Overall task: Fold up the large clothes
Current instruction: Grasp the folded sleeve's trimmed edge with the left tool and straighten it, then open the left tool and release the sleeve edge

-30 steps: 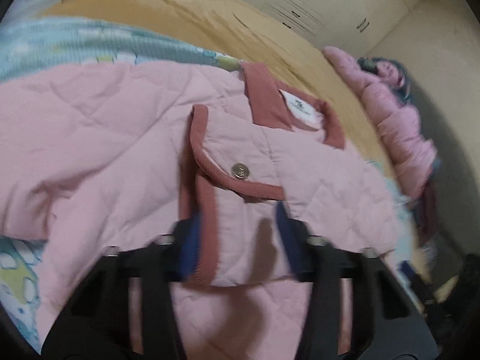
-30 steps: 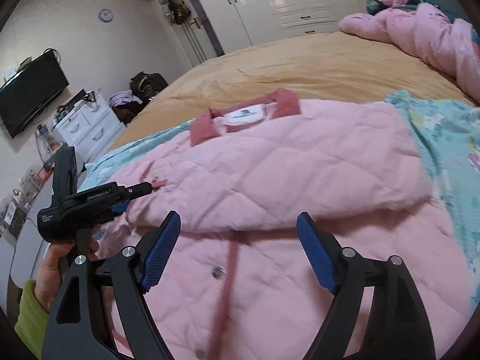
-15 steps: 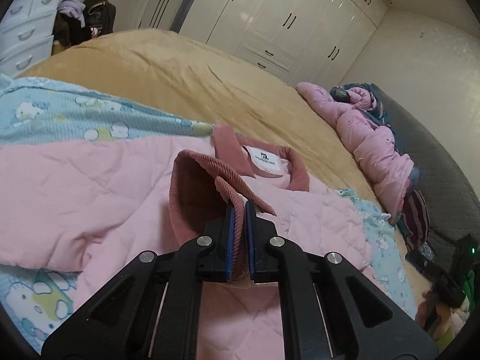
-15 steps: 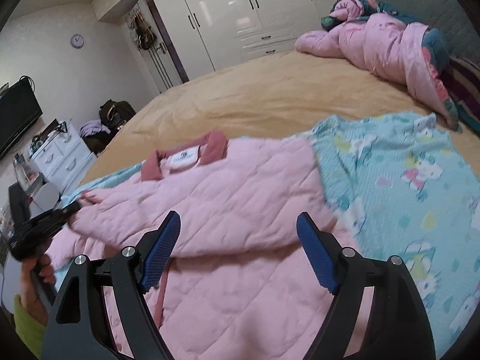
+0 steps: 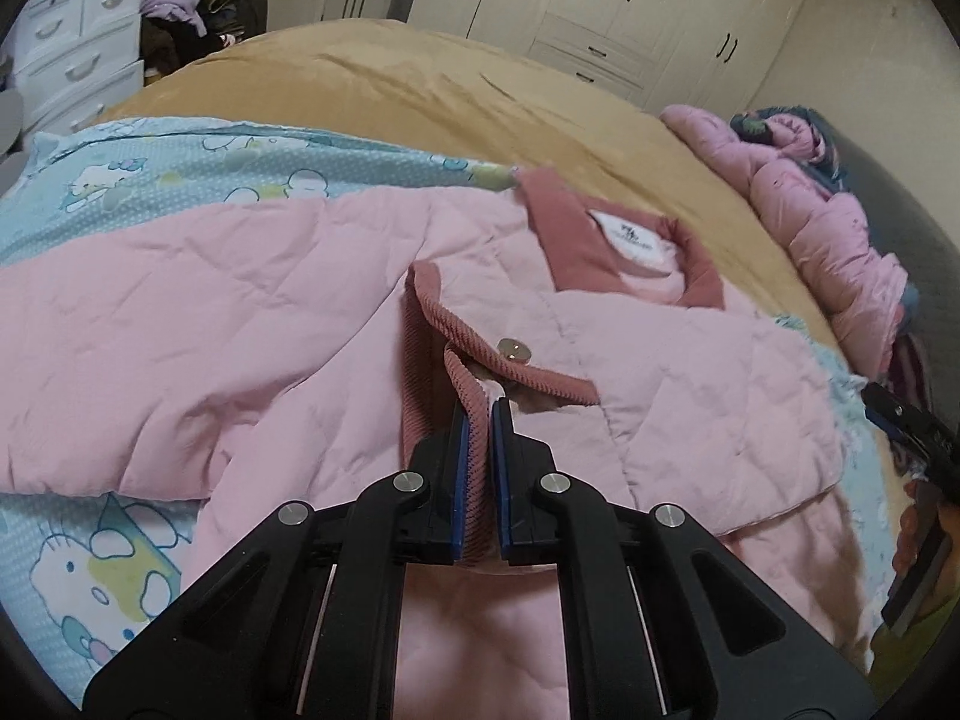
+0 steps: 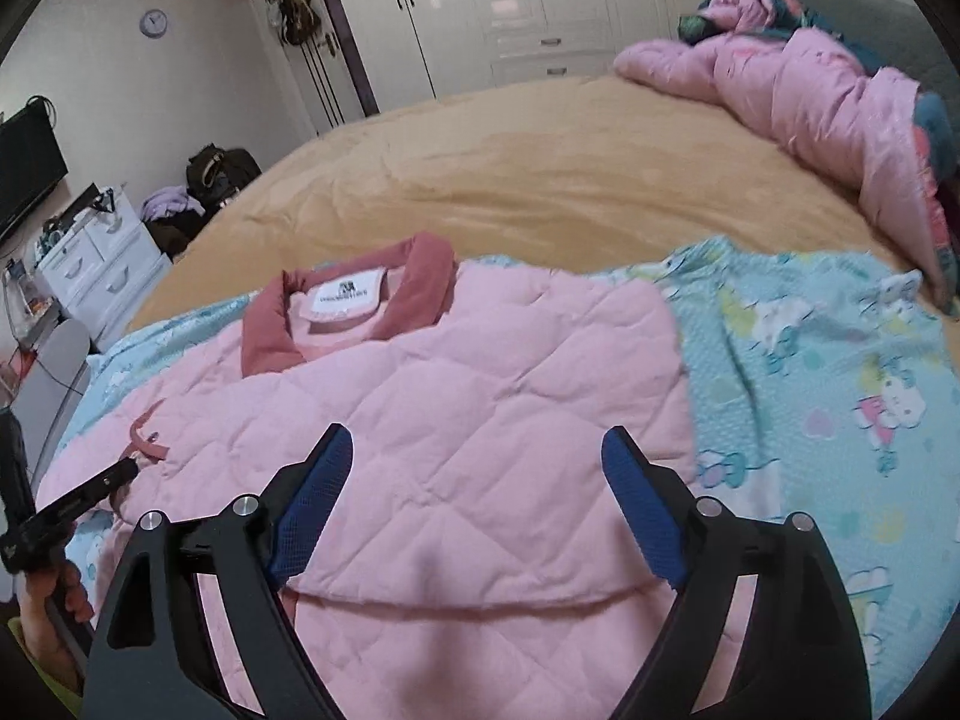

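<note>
A pink quilted jacket [image 5: 240,348] with a dark pink collar [image 5: 576,234] lies on the bed, partly folded. My left gripper [image 5: 478,420] is shut on the jacket's dark pink ribbed cuff [image 5: 474,384], holding the sleeve over the jacket's body, near a snap button [image 5: 515,350]. In the right wrist view the jacket [image 6: 480,420] fills the middle, its collar [image 6: 420,276] towards the far side. My right gripper [image 6: 477,480] is open and empty just above the folded right side. The left gripper [image 6: 114,477] shows at the left edge there.
A light blue cartoon-print sheet [image 6: 840,372] lies under the jacket on a tan bedspread [image 6: 540,180]. A pink puffy coat [image 6: 828,90] is heaped at the far right. White drawers [image 6: 102,264], bags and a wardrobe [image 6: 510,6] stand beyond the bed.
My left gripper closed on the sleeve cuff and has carried it across onto the jacket's body. My right gripper stayed open and shifted slightly over the jacket.
</note>
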The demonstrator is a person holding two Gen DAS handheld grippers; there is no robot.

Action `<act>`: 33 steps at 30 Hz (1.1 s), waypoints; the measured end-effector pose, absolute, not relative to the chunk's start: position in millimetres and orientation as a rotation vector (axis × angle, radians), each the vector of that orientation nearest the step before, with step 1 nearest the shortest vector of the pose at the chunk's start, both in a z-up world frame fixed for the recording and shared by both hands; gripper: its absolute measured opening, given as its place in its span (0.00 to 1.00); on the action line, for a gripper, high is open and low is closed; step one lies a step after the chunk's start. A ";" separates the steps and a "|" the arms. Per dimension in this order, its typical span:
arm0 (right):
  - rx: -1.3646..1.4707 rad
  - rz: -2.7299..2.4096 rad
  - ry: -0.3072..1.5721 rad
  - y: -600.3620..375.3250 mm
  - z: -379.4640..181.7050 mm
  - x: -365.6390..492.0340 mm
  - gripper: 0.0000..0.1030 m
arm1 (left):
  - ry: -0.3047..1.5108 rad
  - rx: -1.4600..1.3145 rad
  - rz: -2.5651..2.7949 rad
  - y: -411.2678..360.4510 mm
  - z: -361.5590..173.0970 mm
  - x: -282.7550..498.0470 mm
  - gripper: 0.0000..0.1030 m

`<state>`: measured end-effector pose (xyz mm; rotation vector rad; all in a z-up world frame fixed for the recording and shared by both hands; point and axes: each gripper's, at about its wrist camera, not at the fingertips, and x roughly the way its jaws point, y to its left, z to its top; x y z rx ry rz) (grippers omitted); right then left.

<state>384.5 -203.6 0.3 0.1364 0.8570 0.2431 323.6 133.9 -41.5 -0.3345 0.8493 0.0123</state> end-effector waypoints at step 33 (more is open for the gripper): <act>0.475 0.319 0.881 -230.3 -21.9 354.5 0.96 | 0.891 -0.306 0.005 121.1 -30.7 309.7 0.78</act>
